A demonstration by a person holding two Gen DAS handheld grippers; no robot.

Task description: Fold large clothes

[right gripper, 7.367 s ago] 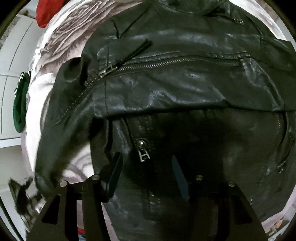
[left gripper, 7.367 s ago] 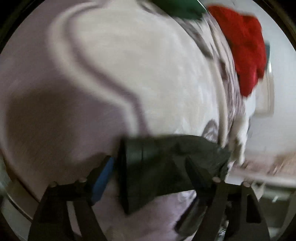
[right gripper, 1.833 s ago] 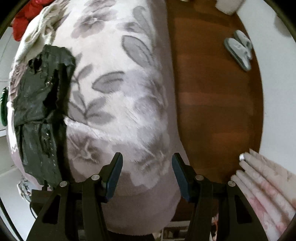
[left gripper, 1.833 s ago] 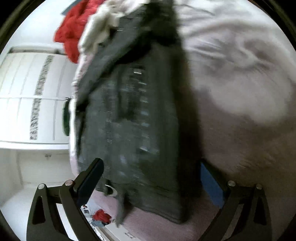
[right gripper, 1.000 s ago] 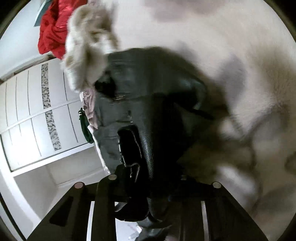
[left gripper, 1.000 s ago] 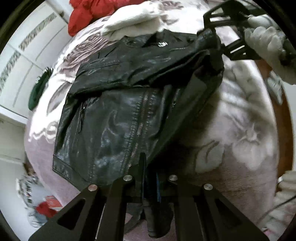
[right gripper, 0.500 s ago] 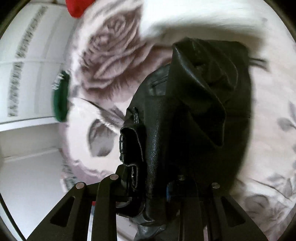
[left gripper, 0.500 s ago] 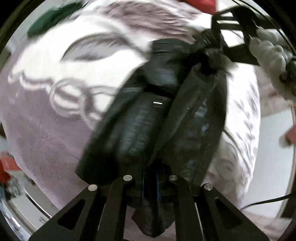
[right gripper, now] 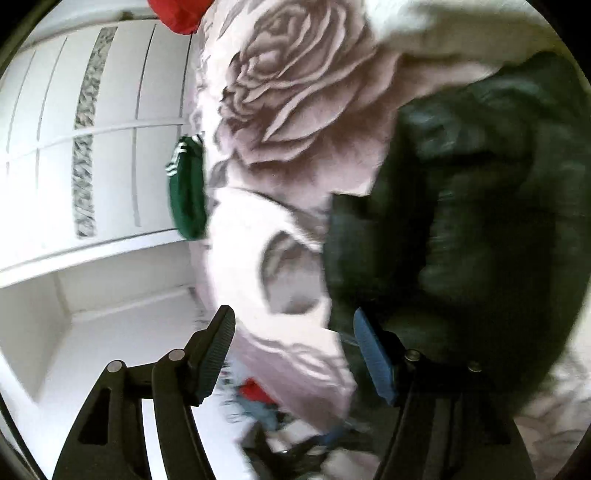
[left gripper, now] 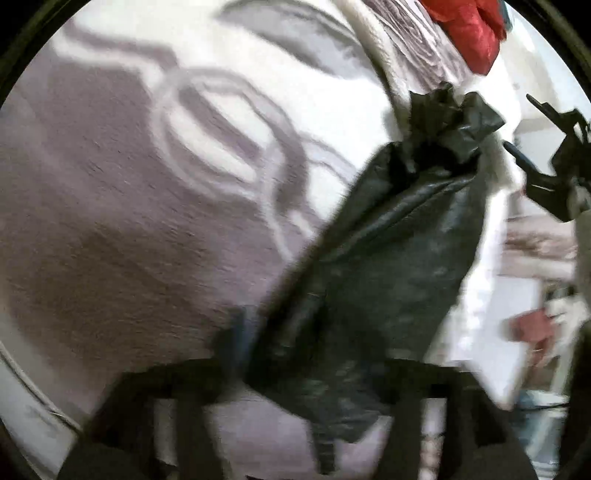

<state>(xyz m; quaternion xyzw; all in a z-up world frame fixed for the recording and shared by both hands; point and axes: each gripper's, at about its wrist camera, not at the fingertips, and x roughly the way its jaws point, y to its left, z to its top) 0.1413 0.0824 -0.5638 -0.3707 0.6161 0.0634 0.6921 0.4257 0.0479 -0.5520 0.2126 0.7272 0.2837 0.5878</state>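
Black leather jacket [left gripper: 399, 266] is seen bunched into a long dark bundle on the rose-patterned blanket [left gripper: 122, 206] of the bed, close to the bed's edge; in the right wrist view the jacket [right gripper: 480, 206] fills the right side of the picture. Broad bare blanket is left open on the far side of the jacket, while beyond the near edge a white wardrobe [right gripper: 74, 147] and pale floor are visible. A red garment [left gripper: 469, 29] is piled at the top of the bed, and a green garment [right gripper: 186, 192] is hung over the blanket's edge beside the wardrobe.

The left gripper [left gripper: 314, 350] is blurred; its jaws have just been opening, and the jacket's lower end is seen lying between the fingers without being pinched. The right gripper [right gripper: 295, 343] is held wide, its jaws also having just been opening; only blanket is seen between its fingers, with the blue pad [right gripper: 373, 358] just beside the jacket's edge. In the left wrist view the right gripper [left gripper: 546, 155] is seen apart from the jacket's crumpled top
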